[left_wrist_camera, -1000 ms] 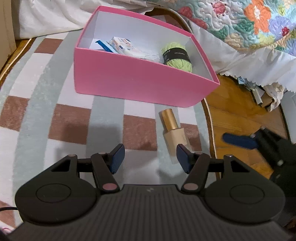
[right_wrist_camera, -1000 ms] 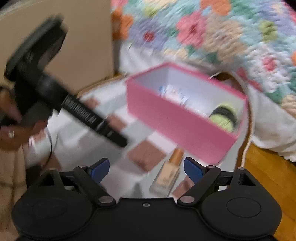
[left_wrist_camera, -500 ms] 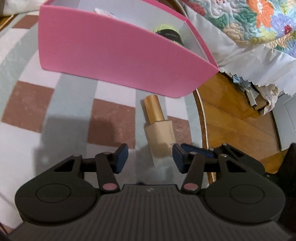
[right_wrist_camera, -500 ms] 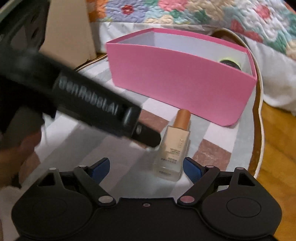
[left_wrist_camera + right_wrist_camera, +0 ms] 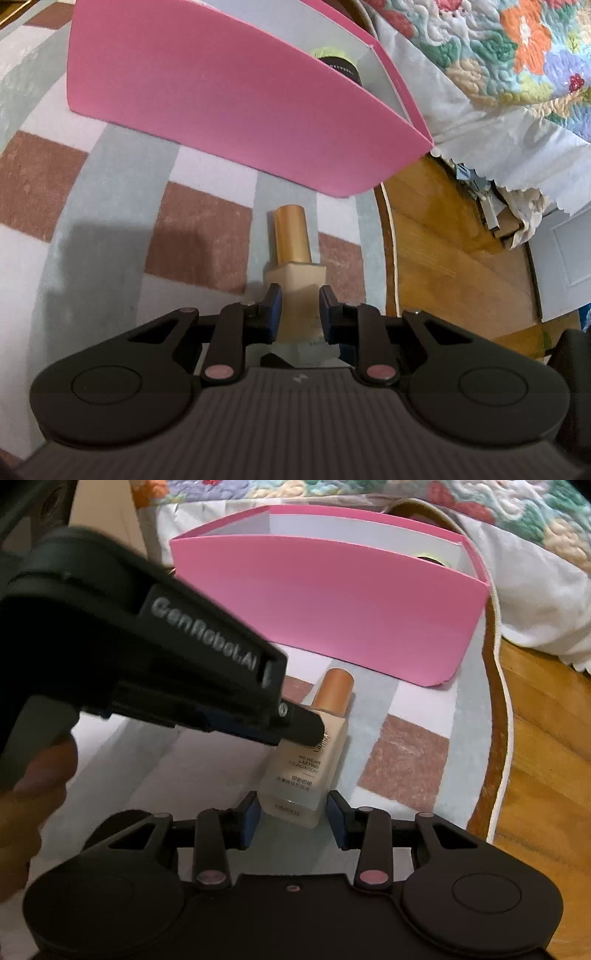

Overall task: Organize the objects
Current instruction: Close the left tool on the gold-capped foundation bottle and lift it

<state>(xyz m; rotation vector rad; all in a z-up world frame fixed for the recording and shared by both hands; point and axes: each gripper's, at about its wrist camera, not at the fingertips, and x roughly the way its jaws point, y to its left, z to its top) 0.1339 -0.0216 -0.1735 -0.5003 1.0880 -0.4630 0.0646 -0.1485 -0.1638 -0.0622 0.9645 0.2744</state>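
Observation:
A beige foundation bottle with a gold cap lies on the checked rug, just in front of the pink box. My left gripper is shut on the bottle's body, with a blue pad pressed against each side. In the right wrist view the same bottle points its cap at the pink box. The left gripper reaches in from the left over the bottle's shoulder. My right gripper is closing on the bottle's base, both pads touching its sides. A green yarn ball peeks over the box wall.
The rug's curved edge runs along the right, with bare wooden floor beyond it. A floral quilt and white bed skirt hang behind the box. A person's hand holds the left gripper.
Both grippers dropped toward the rug and came up to the bottle. The left jaws shut on its body, and the right jaws went from wide apart to snug around its base.

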